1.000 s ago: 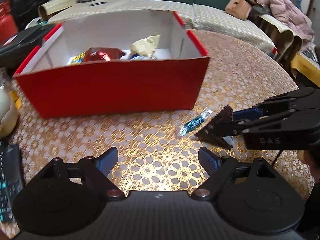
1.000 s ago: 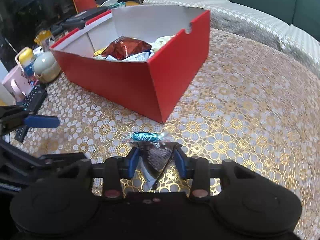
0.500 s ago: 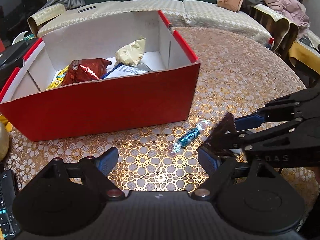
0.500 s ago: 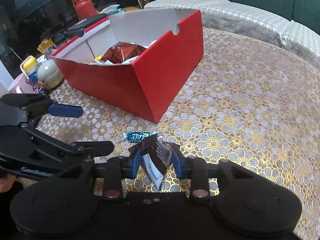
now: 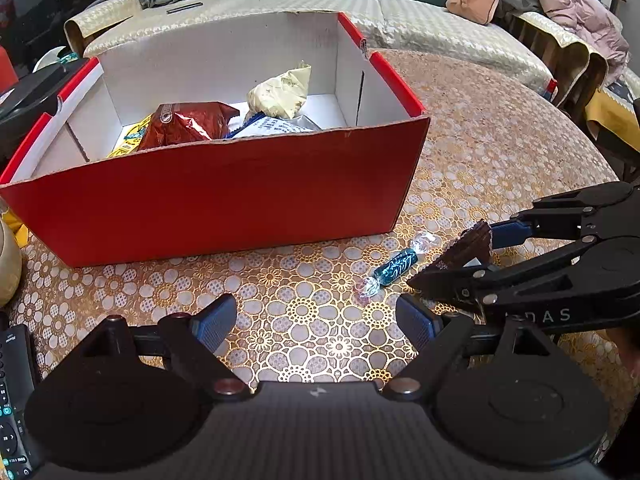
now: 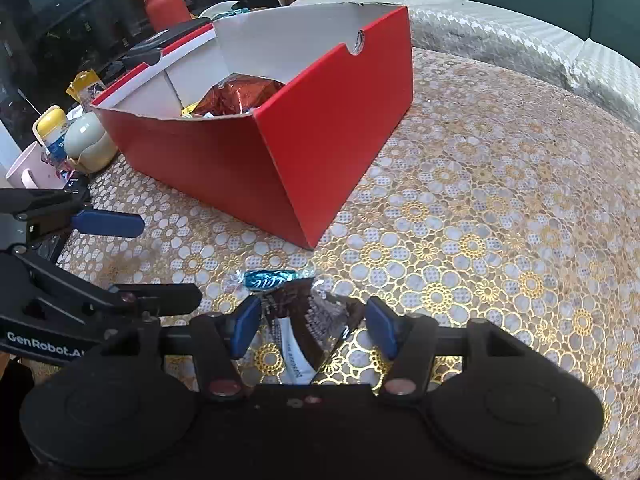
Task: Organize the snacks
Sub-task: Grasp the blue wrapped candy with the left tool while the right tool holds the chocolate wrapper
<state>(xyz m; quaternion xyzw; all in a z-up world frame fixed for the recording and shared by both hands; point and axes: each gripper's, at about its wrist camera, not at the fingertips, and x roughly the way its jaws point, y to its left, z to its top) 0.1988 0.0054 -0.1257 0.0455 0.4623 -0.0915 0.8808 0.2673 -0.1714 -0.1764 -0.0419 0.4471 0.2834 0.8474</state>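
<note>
Since a second ago the right gripper [image 6: 311,326] has just been opening its jaws around the dark brown snack packet [image 6: 310,328], which was pinched tight between the blue pads before; now the packet sits between them with a gap showing on the right pad's side, while its left edge lies against or very near the left pad, so the grip looks released, and the packet's lower tip rests on the tabletop [image 6: 480,208]. Both views have also drawn nearer the red box [image 5: 224,188]. Just beyond the packet, a blue-wrapped candy [image 6: 267,279] lies on the gold flowered cloth, close to the near corner of the box. Inside the box lie a shiny red-brown bag [image 5: 188,124], a pale yellow crumpled packet [image 5: 282,94] and a white-and-blue packet [image 5: 272,126]. To the left of the candy, the left gripper [image 5: 316,322] hovers low over bare cloth with its jaws wide and nothing between them. Behind the box, at the tabletop's left edge, stand a red bottle [image 6: 164,0], a pink mug [image 6: 30,166] and a cream pot [image 6: 86,142].
</note>
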